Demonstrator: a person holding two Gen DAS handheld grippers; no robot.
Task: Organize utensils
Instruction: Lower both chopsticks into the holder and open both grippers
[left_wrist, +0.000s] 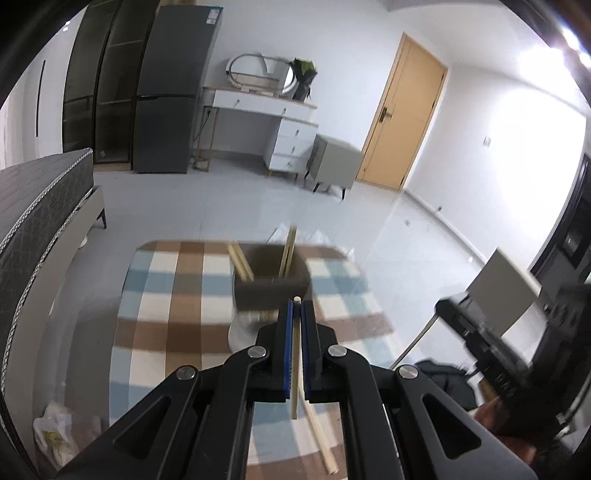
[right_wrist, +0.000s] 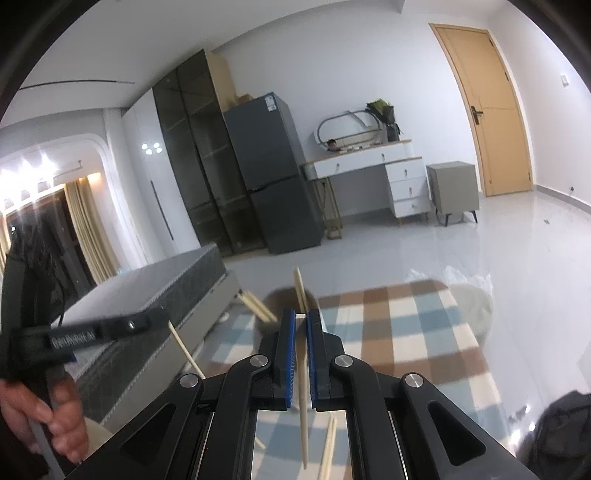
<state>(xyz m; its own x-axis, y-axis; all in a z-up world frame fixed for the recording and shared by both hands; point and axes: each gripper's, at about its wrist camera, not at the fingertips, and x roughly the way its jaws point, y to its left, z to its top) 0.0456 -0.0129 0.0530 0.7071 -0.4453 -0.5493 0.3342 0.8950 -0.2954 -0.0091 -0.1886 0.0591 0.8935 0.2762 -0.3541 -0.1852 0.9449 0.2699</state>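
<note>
Your left gripper (left_wrist: 296, 306) is clamped on a single pale chopstick (left_wrist: 294, 354), its tip poking just above the blue pads (left_wrist: 290, 347) and its lower end hanging below the jaws. Your right gripper (right_wrist: 301, 317) is pinched on a second chopstick (right_wrist: 303, 406) in the same way, the stick running down between the pads (right_wrist: 290, 354) and out beneath them.

Ahead of you, on the checked cloth (left_wrist: 177, 295), stands a dark round holder (left_wrist: 271, 284) with several chopsticks (left_wrist: 288, 254) already leaning in it; it sits just beyond the left gripper's tips. More loose chopsticks (left_wrist: 321, 439) lie on the cloth below your left jaws, and another pair (right_wrist: 327, 446) shows under the right ones.

Around you: a mattress (left_wrist: 33, 221) close on the left, a dark fridge (left_wrist: 173, 92), a white dressing table (left_wrist: 273, 122), a grey cabinet (left_wrist: 338, 162) and a wooden door (left_wrist: 402, 110) across the tiled floor. A crumpled plastic bag (left_wrist: 55, 435) lies at the lower left.

The holder is smeared by motion blur, so you cannot tell how many sticks it holds. Its base is hidden behind the left gripper, and in the right view the gripper covers most of it. In the left view the right gripper (left_wrist: 491, 354) is blurred and cut by the edge.
</note>
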